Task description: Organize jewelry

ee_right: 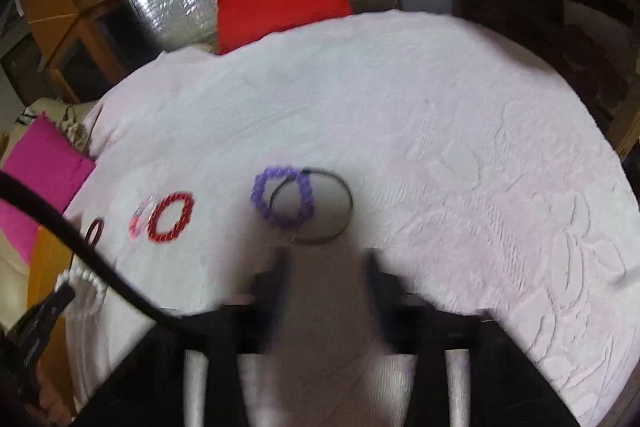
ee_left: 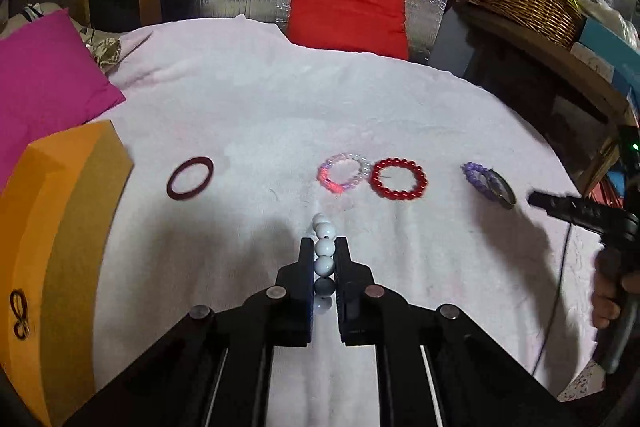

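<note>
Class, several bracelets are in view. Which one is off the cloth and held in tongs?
The white bead bracelet, clamped between the left tongs. The dark red ring, pink bracelet, red bracelet and purple bracelet all lie on the cloth.

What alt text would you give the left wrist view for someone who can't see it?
The left gripper is shut on a white bead bracelet above a pale pink towel. Ahead lie a dark red bangle, a pink bead bracelet, a red bead bracelet and a purple bracelet; an orange box stands left.
</note>
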